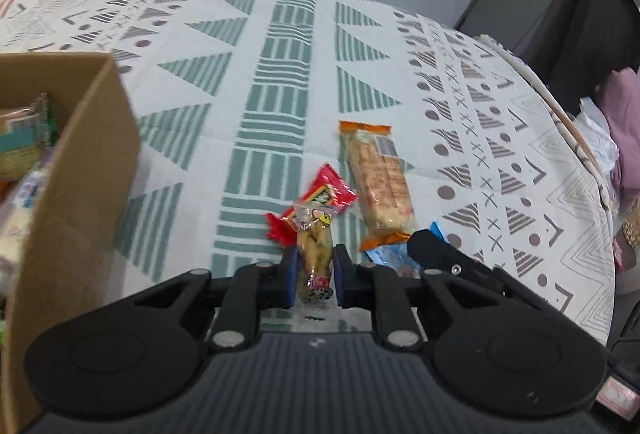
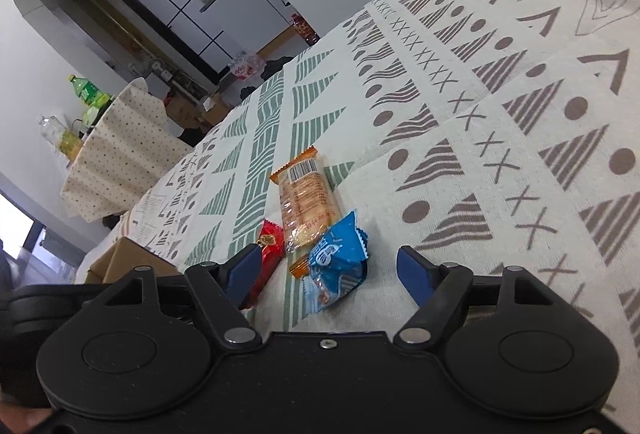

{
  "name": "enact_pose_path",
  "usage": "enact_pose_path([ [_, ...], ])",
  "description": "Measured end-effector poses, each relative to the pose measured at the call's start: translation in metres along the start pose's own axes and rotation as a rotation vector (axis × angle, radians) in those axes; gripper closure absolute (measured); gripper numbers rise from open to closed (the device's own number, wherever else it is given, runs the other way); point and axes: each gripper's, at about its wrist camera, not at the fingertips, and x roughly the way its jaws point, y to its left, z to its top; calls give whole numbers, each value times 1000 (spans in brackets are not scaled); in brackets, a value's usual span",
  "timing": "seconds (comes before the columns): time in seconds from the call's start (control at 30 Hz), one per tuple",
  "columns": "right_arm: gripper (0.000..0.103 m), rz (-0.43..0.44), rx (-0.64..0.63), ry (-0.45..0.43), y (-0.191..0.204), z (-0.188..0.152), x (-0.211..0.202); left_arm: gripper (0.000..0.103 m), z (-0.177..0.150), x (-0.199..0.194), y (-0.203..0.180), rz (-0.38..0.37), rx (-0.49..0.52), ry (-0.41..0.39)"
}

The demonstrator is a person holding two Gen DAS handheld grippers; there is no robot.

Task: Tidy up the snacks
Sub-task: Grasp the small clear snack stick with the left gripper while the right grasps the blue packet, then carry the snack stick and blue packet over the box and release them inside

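Pointing steeply down, the left hand-held gripper [image 1: 314, 266] clamps a clear snack packet [image 1: 316, 254]; the right hand-held gripper [image 2: 330, 270] gapes around a blue packet [image 2: 334, 266].

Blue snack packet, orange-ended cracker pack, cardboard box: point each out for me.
blue snack packet [image 2: 336, 266], right wrist view, middle of the wrapper.
orange-ended cracker pack [image 1: 380, 182], left wrist view, middle of the clear wrapper.
cardboard box [image 1: 80, 170], left wrist view, outer side wall.

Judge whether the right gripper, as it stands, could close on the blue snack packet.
Probably yes: the right gripper is open, and the blue snack packet lies between its fingers with nothing over it, though the orange-wrapped bar touches its far edge.
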Motion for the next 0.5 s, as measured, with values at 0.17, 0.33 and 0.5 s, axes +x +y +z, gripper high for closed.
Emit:
enact_pose_path([
  [0.17,74,-3,-24,40,3,-5,7,86,0,-19,6,-7,-19,-34],
  [0.33,75,24,-72,8,15,-9,-14,86,0,-43,6,-28,-20,-84],
  [0.5,75,23,-97,-11,27,-13,-39,86,-5,-69,11,-58,-59,-126],
])
